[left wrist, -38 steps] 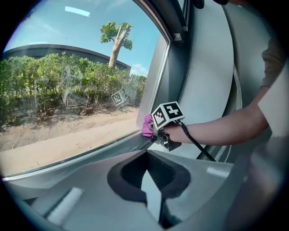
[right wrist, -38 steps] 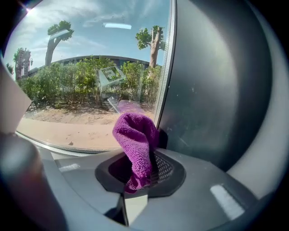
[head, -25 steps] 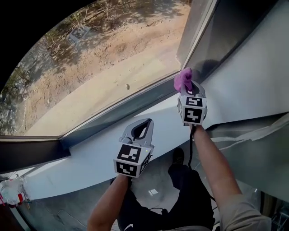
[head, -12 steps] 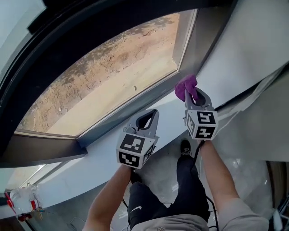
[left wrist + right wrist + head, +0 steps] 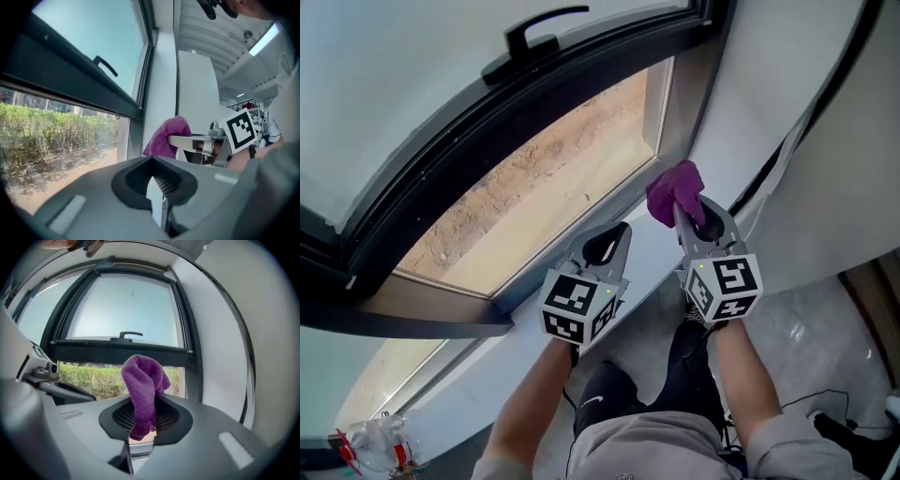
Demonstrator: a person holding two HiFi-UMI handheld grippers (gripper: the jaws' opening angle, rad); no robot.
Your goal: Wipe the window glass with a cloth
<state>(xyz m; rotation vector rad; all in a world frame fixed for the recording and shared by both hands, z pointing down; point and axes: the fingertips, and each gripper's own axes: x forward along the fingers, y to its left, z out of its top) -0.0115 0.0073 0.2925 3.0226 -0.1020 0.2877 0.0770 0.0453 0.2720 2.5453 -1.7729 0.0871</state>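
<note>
A purple cloth (image 5: 673, 190) sticks up out of my right gripper (image 5: 689, 220), which is shut on it. The cloth sits near the lower right corner of the window's lower glass pane (image 5: 553, 187), just off the dark frame. In the right gripper view the cloth (image 5: 143, 385) stands bunched between the jaws of the right gripper (image 5: 140, 430), with the glass (image 5: 93, 378) behind. My left gripper (image 5: 609, 236) is shut and empty, over the sill to the left of the right one. In the left gripper view its jaws (image 5: 157, 204) meet, and the cloth (image 5: 166, 136) shows beyond them.
Above the lower pane a dark crossbar carries a black handle (image 5: 534, 33) under an upper pane (image 5: 126, 305). A white sill (image 5: 649, 251) runs below the glass. A white wall (image 5: 825, 141) stands close on the right. A plastic bottle (image 5: 375, 441) lies at the lower left.
The head view has swung upward, so the upper sash and handle now show. Both grippers have risen and drawn closer together; the cloth stays by the pane's lower right corner.
</note>
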